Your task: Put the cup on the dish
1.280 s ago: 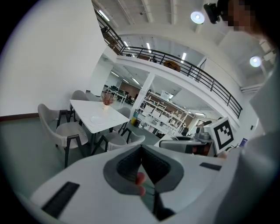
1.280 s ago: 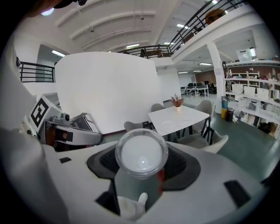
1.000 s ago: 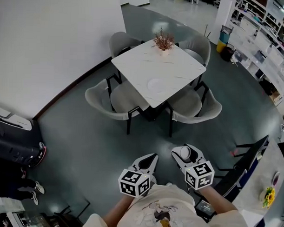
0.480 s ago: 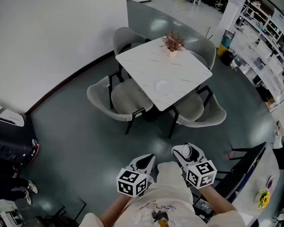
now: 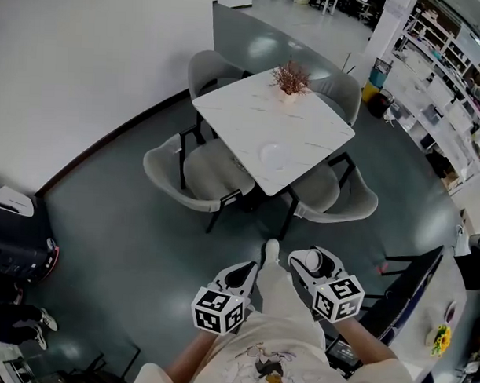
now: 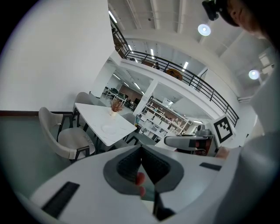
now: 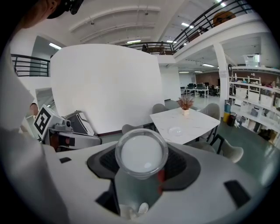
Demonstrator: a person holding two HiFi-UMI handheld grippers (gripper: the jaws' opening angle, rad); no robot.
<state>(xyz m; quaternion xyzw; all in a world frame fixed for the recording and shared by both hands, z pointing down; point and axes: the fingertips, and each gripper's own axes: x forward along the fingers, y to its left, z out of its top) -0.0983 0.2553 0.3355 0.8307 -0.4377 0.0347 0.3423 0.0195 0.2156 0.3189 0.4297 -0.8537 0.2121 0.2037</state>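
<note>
Grey chairs (image 5: 195, 173) ringing table (image 5: 250, 120), dish (image 5: 274, 155), cup (image 7: 141, 153) gripped

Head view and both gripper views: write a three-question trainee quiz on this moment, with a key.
1. True or false: the right gripper is shut on the cup.
2. The dish lies on: A) the table; B) a chair seat; C) the floor.
3. Fill in: the jaws of the left gripper are ___, with nothing between them.
Key: 1 true; 2 A; 3 together.
</note>
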